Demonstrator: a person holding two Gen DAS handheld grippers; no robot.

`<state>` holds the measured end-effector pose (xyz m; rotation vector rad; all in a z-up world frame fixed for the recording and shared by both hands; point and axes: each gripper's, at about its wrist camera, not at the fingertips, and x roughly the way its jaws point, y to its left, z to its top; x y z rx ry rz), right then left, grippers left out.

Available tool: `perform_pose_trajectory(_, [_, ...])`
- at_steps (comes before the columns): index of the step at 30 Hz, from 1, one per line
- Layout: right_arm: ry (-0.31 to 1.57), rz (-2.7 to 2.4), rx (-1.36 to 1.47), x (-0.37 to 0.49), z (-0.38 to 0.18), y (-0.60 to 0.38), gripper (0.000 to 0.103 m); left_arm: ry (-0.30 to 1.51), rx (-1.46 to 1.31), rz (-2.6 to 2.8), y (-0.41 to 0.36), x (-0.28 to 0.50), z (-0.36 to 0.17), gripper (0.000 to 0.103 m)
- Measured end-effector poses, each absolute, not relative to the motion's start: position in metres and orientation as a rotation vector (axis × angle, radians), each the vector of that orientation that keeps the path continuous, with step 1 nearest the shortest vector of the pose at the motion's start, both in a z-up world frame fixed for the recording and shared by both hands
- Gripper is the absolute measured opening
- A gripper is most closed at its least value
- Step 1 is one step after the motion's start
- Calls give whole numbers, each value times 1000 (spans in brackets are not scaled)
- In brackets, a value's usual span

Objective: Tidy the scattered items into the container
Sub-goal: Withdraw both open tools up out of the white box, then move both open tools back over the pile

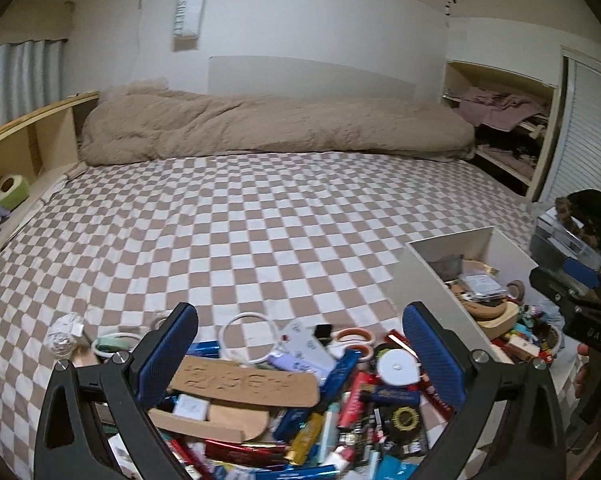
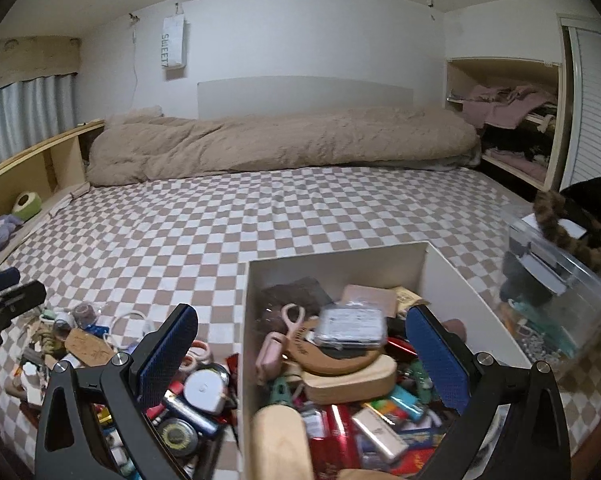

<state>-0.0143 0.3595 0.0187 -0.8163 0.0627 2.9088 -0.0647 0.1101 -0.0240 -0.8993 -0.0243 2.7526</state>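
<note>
Wooden plank (image 1: 244, 385) lying crosswise, left gripper (image 1: 300, 356) open above

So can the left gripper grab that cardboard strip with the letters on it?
Probably yes. The left hand-held gripper is open right over the cardboard strip, which lies on top of the pile with nothing covering it.

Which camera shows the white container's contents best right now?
Right wrist: it looks straight down into the white container, showing its packed items. Left wrist catches only the container at the right edge, partly behind the left gripper's finger.
</note>
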Motion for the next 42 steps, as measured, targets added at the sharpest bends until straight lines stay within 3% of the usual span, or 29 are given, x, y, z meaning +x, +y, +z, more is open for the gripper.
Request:
perform_pose_trajectory(11, [98,2996,-801,-24,17,322,103,-51,-941,2811,63,-73,-38,103])
perform_pose_trajectory(42, [-27,3109,-923,-41,-27,262,103,-160,-1013,2944,-44,-57,-87,103])
